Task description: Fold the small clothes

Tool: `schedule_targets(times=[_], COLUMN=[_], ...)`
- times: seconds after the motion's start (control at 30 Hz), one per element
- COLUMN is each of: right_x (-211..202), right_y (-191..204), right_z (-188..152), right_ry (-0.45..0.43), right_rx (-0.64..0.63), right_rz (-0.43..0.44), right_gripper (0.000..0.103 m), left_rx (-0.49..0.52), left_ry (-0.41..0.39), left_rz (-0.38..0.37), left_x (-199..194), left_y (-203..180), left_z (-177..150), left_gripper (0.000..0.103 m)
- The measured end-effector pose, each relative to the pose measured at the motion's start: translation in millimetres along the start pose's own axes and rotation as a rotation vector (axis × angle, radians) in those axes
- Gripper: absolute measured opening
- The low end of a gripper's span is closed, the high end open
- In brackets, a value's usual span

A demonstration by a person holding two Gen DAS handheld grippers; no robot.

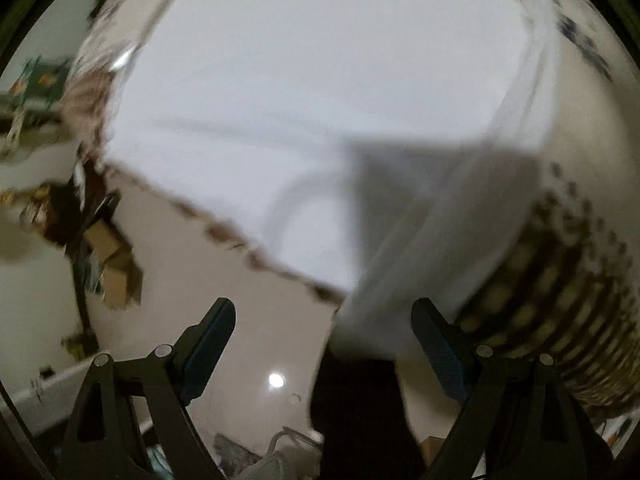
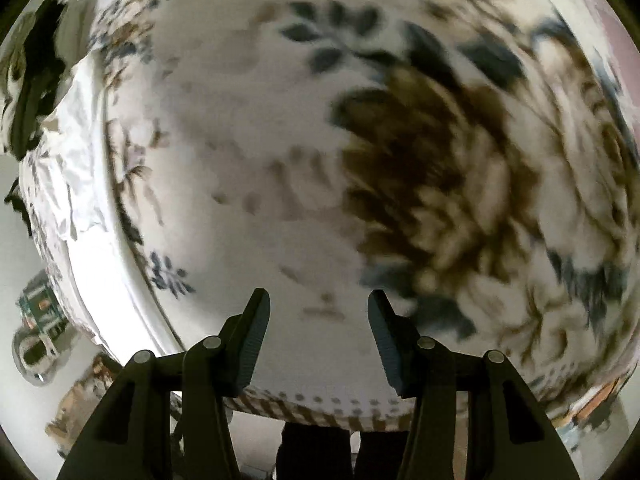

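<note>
A white garment point(image 1: 304, 92) lies spread on a table under a floral cloth point(image 1: 568, 280); the left wrist view is blurred. One white edge of it hangs over the table's near rim, down between the fingers of my left gripper point(image 1: 324, 314). That gripper is open wide and its pads touch nothing. In the right wrist view my right gripper point(image 2: 318, 302) hovers over the floral cloth point(image 2: 440, 168) with its jaws half apart and nothing between them. The crumpled white garment point(image 2: 76, 148) shows far off at the left of that view.
The table's rim runs diagonally through the left wrist view, with pale floor point(image 1: 248, 344) below it. Cardboard boxes point(image 1: 116, 268) stand on the floor at the left. A person's dark legs point(image 1: 356, 408) are close to the table edge. A green box point(image 2: 40, 308) sits beyond the table.
</note>
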State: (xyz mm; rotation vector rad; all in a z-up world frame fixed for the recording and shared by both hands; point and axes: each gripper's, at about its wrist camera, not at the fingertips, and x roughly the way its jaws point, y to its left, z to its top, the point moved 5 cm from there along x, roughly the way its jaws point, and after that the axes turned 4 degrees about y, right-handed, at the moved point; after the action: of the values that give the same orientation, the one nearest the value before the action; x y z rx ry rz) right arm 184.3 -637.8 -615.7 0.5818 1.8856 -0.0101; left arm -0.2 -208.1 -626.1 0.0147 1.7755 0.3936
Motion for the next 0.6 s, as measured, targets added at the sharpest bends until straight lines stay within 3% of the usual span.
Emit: schedule_targets(times=[0.1,0.23,0.33,0.37,0.47,0.5,0.6], right_x=[-6,-15,-25,-27,-33,-33,-26], right_y=[31,80,118,127,161,171,202], right_z=[17,44,68,74,105,114,149], right_ry=[0.003,-0.005,-0.015,-0.022,-0.056,-0.060,-0.072], right_rx=[-0.066,-0.157,-0.213,-0.224,-0.272,-0.284,-0.300], right_rz=[0.005,0.013,0.069,0.081,0.100,0.108,0.141], right_gripper=[0.053,0.053,0.053,0.053,0.053,0.053,0.053], left_rx=[-0.072,-0.092,-0.070,-0.063,-0.045,-0.040,-0.047], left_ry=[-0.017,-0.063,-0.110,-0.114,-0.100,-0.105,-0.134], left_rz=[-0.048,-0.202,-0.204,-0.208,-0.262,-0.274,-0.297], left_x=[-6,-10,-5,-2,12,13,9], left_y=[15,-8,-20,-25,-38,-40,-34], left_z=[1,12,29,33,39,40,40], left_gripper=[0.090,0.090,0.090,0.085,0.022,0.009,0.004])
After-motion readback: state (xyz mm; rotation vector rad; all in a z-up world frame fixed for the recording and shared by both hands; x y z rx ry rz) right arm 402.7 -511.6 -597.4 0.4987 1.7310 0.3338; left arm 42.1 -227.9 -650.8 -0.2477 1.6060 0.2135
